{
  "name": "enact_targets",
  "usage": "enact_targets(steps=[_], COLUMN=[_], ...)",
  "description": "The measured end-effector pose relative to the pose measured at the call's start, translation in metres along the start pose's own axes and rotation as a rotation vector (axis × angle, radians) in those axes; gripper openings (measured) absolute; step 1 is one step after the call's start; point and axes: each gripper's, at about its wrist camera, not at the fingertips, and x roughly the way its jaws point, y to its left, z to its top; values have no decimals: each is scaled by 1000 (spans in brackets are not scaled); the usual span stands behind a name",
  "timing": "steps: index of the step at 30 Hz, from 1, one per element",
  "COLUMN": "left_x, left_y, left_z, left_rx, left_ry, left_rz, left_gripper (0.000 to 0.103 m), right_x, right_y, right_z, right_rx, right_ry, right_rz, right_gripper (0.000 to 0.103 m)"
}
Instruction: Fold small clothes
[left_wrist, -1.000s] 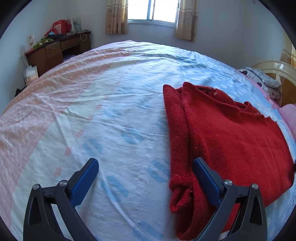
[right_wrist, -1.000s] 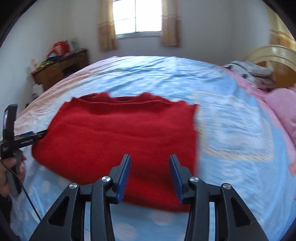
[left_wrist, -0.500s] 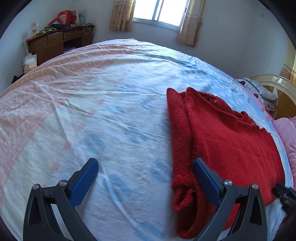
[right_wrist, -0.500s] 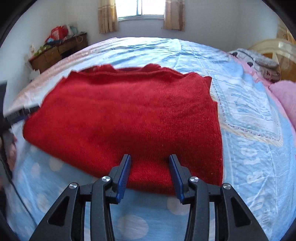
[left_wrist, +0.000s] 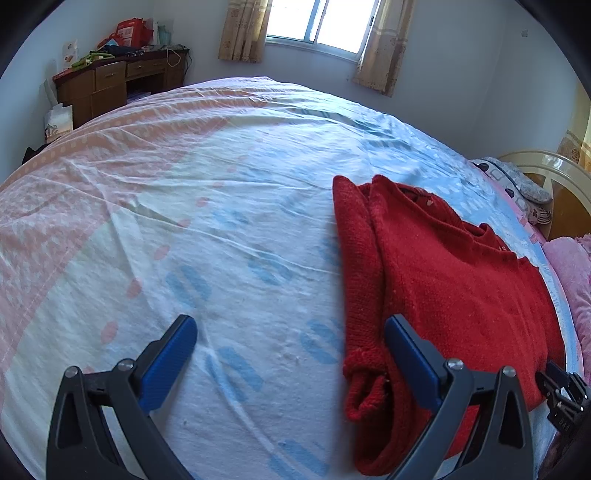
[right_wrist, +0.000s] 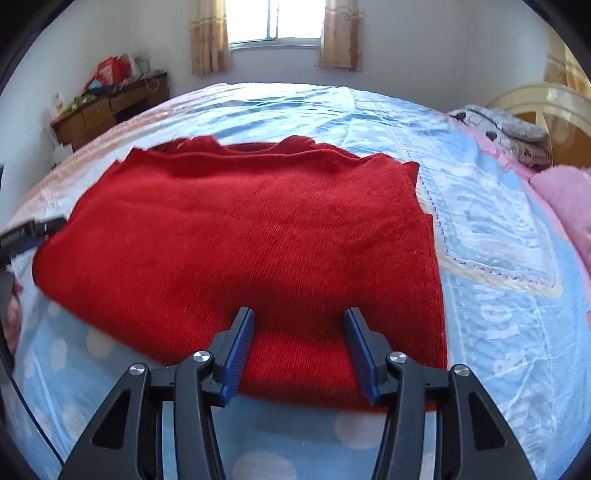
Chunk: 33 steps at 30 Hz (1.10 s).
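The right gripper (right_wrist: 299, 332) is being opened over the sweater (right_wrist: 240, 236) hem, nothing held; the left gripper (left_wrist: 291, 350) is being kept wide, empty; both layers should be caught.

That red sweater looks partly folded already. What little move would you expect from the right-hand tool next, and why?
Probably lowering a little further onto the near hem. The red sweater lies flat on the bed sheet, sleeves tucked in. The right gripper hovers over that hem, its fingers opening with nothing pinched yet. The left gripper waits wide open beside the sweater's edge.

Coarse matt knit red sweater (right_wrist: 240, 236)
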Motion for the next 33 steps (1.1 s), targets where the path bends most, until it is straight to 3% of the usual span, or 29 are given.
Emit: enact_targets(steps=[5, 14, 21, 27, 33], left_x=[-1, -7, -16, -29, -27], left_y=[0, 4, 16, 39, 63], left_z=[-1, -3, -4, 2, 10], left_rx=[-7, -22, -44, -90, -137], left_ry=[-2, -7, -12, -73, -69], left_rz=[-9, -42, -74, -71, -169], left_gripper=[103, 103, 103, 103, 103], right_x=[-3, -18, -35, -40, -40], right_y=[-1, 16, 66, 116, 169], right_z=[-8, -7, -4, -7, -8], right_rx=[51, 24, -141, -301, -458], right_ry=[-30, -34, -104, -163, -221], right_rz=[-3, 3, 30, 44, 57], right_gripper=[52, 52, 52, 52, 52])
